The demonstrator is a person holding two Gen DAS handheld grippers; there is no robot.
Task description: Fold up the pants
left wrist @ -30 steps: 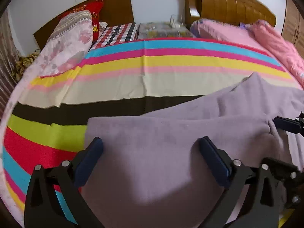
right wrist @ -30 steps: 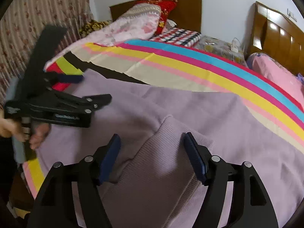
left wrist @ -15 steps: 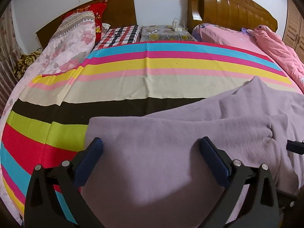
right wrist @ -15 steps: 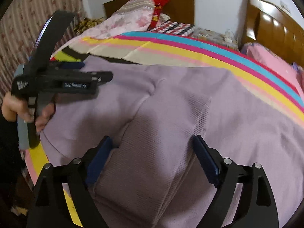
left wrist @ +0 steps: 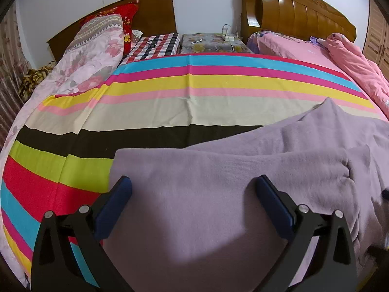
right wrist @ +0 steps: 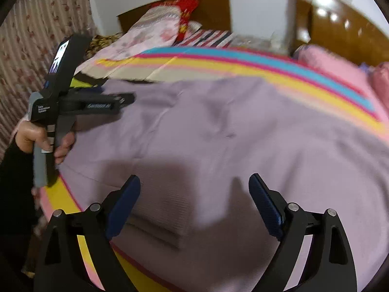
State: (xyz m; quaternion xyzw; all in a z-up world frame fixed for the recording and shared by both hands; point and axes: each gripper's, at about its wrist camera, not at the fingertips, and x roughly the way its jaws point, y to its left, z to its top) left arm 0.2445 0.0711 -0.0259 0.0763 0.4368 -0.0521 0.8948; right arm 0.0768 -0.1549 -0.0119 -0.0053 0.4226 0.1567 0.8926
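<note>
Lilac knitted pants point(left wrist: 218, 194) spread flat across a bed sheet of wide coloured stripes point(left wrist: 194, 90), occupying the near half of the bed in both views. Nearest fabric layer doubled over, with a rounded folded edge point(left wrist: 350, 170) at the right of the left wrist view and further lilac cloth lying beyond it. Ribbed waistband section point(right wrist: 155, 219) lying at the near edge of the bed in the right wrist view, partly in shadow.

Left gripper point(left wrist: 194, 194): black frame, blue-padded fingers point(left wrist: 116, 202) spread wide apart, poised over the pants with nothing between the pads. Contact of the fingertips with the fabric not determinable. Same gripper visible from the side point(right wrist: 97, 102) in the right wrist view, held by a bare hand point(right wrist: 43, 138) on a grey handle, at the left end of the garment.

Right gripper point(right wrist: 194, 199): blue-padded fingers point(right wrist: 265, 206) likewise set wide apart, positioned above the waistband area, gripping nothing. Right wrist view blurred, so fine fabric detail unreadable.

Surroundings: floral pink-and-white quilt roll point(left wrist: 92, 51) and red embroidered pillow point(left wrist: 121, 14) against a dark wooden headboard point(left wrist: 150, 9) at far left. Checked red-and-black pillow point(left wrist: 155, 46) beside it. Cloth-covered bedside stand point(left wrist: 211, 41) carrying a white power strip point(left wrist: 228, 37). Second bed with glossy wooden headboard point(left wrist: 291, 9) and pink bedding point(left wrist: 340, 56) at far right. Patterned striped curtain point(right wrist: 36, 24) along the left side of the right wrist view.
</note>
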